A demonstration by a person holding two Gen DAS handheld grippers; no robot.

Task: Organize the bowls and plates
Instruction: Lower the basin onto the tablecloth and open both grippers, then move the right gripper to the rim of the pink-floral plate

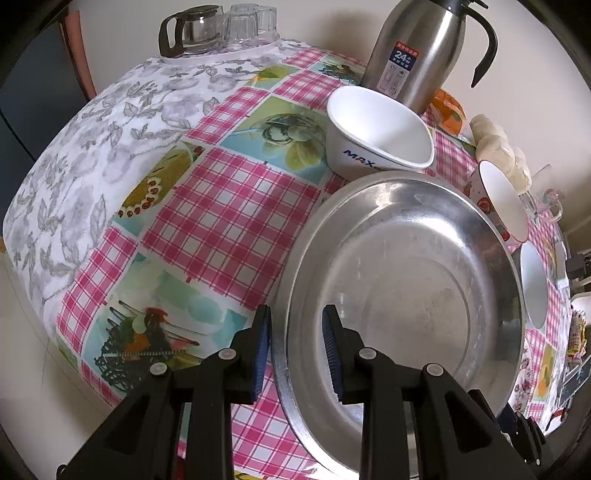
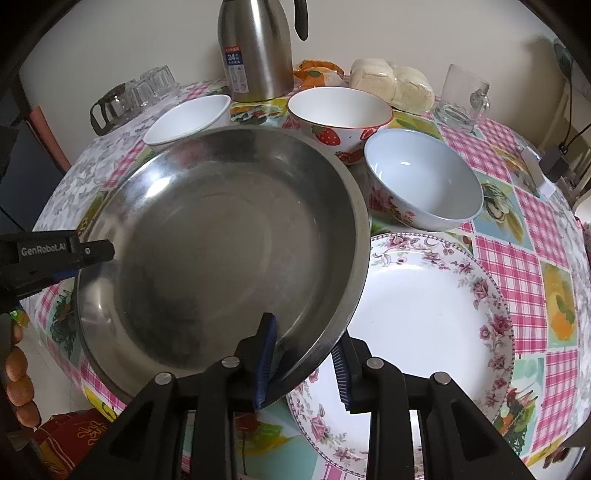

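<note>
A large steel plate sits tilted, its right edge over a white floral plate. My left gripper straddles the steel plate's left rim with its jaws apart; it also shows at the left in the right wrist view. My right gripper straddles the steel plate's near right rim, jaws apart. A white MAX bowl, a strawberry bowl and a pale blue floral bowl stand behind.
A steel thermos jug stands at the back of the checked tablecloth. A glass pot with upturned glasses, a bag of buns and a glass mug line the back. The table's left edge is near.
</note>
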